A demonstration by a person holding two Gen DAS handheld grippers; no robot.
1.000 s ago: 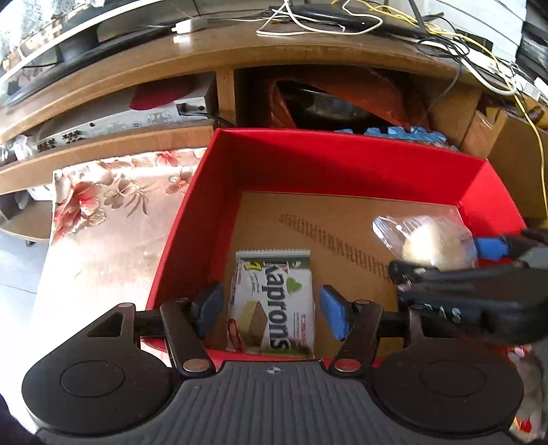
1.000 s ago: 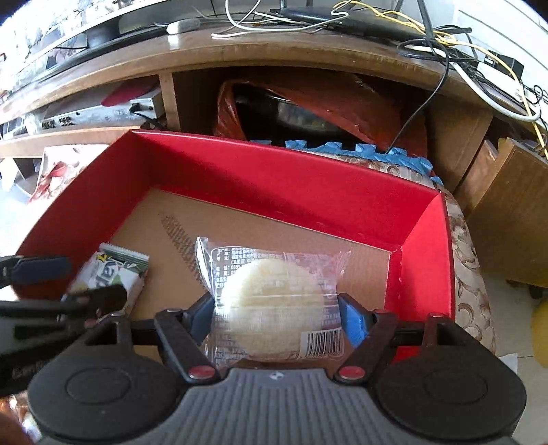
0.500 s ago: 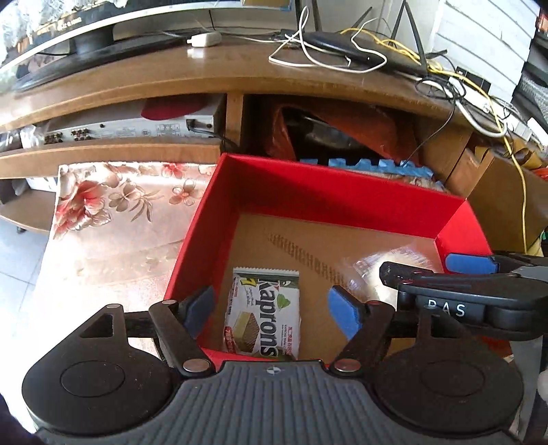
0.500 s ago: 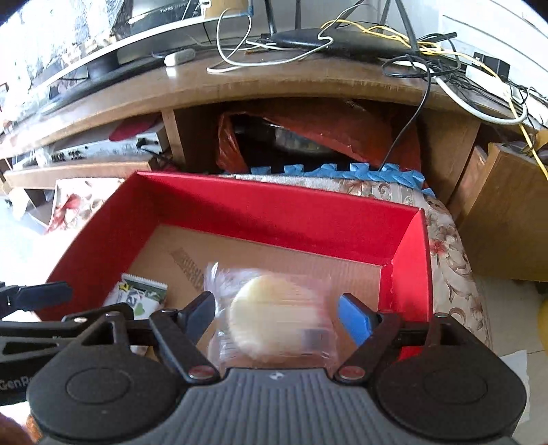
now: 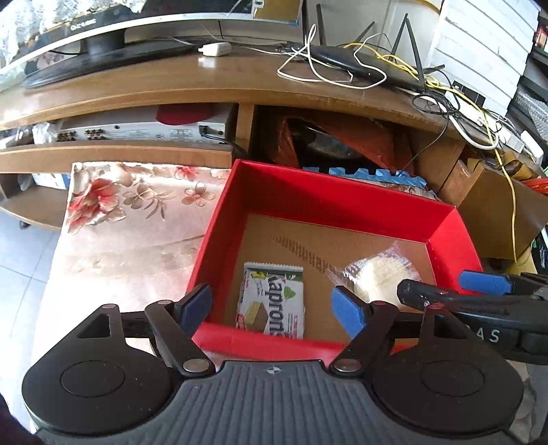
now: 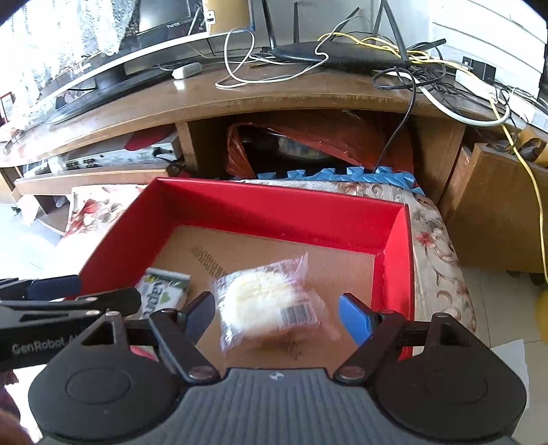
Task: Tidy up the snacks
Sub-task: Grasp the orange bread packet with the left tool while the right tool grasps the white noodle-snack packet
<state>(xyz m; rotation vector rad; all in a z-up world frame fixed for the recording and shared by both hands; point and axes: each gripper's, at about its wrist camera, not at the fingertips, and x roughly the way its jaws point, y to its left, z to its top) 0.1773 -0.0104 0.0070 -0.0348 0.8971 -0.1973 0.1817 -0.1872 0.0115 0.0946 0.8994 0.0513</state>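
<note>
Inside the red cardboard box [image 5: 342,202], near its front wall, your wafer packet [image 5: 272,301] lies flat beside a round cake in crinkly clear wrap [image 6: 263,301]. Left gripper [image 5: 274,308] fingers are opening, right gripper [image 6: 277,315] fingers apart, both empty. Lift clear without snagging the wrappers.

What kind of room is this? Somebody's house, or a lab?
Most likely a living room in a home. A flat-screen TV stands on a long wooden TV stand, a router sits there amid tangled cables, and the red box of snacks rests on a flowered cloth.
</note>
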